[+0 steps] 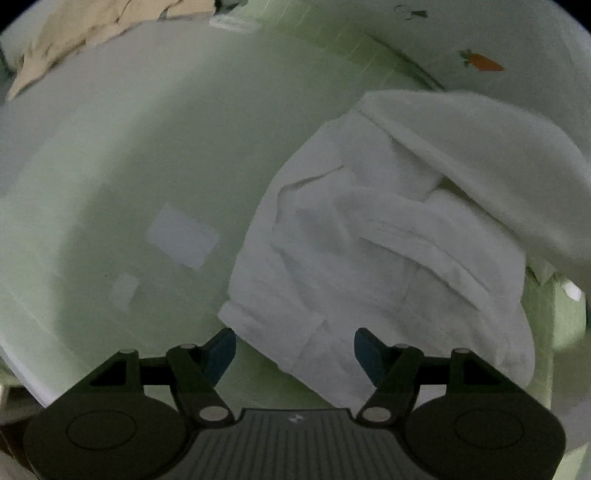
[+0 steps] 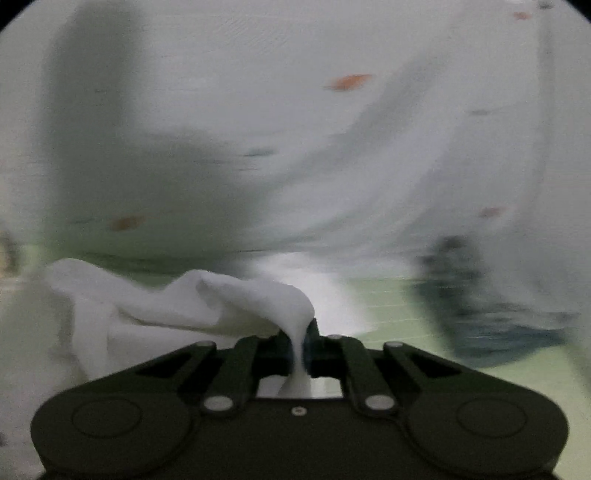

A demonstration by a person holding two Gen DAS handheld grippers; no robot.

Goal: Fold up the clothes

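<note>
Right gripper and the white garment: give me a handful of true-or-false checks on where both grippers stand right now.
1. The right gripper is shut on a pinch of white garment. True.
2. The left gripper is clamped on the garment. False: its jaws stand wide open, with the garment's near edge between the fingertips but not pinched.
3. The garment is dark blue. False: it is white.
4. A carrot print shows on the pale sheet beyond the garment. True.
5. The right wrist view is sharp throughout. False: everything beyond the gripped cloth is blurred.
</note>
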